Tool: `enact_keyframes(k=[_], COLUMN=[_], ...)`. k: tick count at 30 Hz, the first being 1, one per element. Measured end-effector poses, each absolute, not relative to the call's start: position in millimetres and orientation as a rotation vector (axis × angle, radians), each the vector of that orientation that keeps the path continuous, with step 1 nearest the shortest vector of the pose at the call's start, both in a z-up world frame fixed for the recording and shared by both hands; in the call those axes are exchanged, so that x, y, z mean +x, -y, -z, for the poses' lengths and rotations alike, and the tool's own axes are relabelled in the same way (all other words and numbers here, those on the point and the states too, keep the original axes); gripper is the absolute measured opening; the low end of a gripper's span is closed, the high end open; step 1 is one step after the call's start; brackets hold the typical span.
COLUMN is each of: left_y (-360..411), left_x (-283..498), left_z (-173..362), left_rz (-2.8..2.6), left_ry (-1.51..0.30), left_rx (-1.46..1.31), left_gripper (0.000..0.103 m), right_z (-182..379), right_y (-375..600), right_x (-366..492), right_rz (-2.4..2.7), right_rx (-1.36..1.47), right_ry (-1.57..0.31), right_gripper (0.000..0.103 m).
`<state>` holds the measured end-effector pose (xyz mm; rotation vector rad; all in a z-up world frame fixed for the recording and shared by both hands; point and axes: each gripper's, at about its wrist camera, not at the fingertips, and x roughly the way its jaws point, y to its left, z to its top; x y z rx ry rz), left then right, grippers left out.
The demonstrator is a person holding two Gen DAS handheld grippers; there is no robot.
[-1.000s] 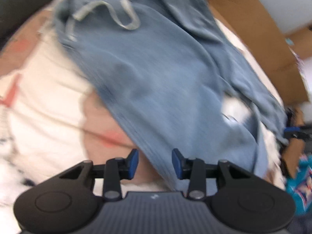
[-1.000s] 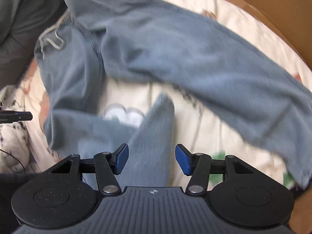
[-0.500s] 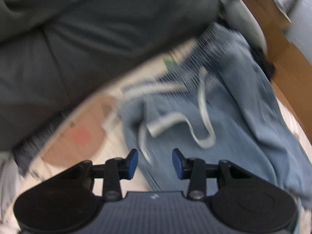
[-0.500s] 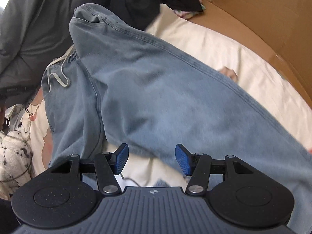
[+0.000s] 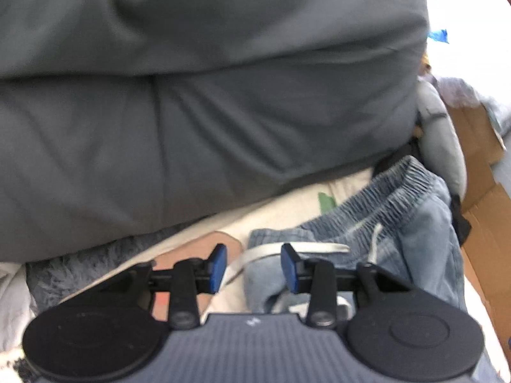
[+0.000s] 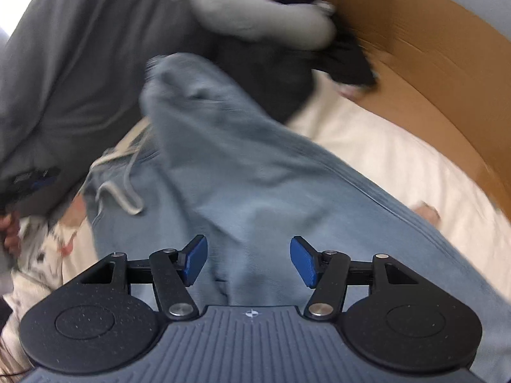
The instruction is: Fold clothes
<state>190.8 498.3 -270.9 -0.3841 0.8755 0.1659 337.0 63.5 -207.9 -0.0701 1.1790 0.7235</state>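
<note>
Both tongs released, right gripper [image 6: 248, 260] opening above denim pants [image 6: 255, 191], left gripper [image 5: 254, 263] over drawstring [image 5: 287, 250]: risk snagging cord, skewing fold.

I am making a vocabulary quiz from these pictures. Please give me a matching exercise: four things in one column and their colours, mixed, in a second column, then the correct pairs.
Things:
1. jeans
2. drawstring
3. cardboard
4. blanket

Colours:
A. brown
B. dark grey
C. light blue
D. off-white

Pairs: 1-C, 2-D, 3-A, 4-B
</note>
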Motion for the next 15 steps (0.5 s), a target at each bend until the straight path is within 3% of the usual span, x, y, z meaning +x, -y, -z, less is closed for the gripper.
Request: enact_keyframes(k=[10, 15], left_y=[-511, -505], left_x=[178, 185], left_z=[325, 342], left_rz=[-0.126, -0.123], left_ry=[-0.958, -0.991], left_rx=[-0.279, -0.184], left_gripper=[0.042, 0.042], right_z=[216, 214], right_y=[-157, -188], right_x=[308, 299], right_rz=[-0.84, -0.902], right_rx=[-0.165, -0.146], right_ry=[-1.031, -1.077], right_gripper=[0.064, 0.064])
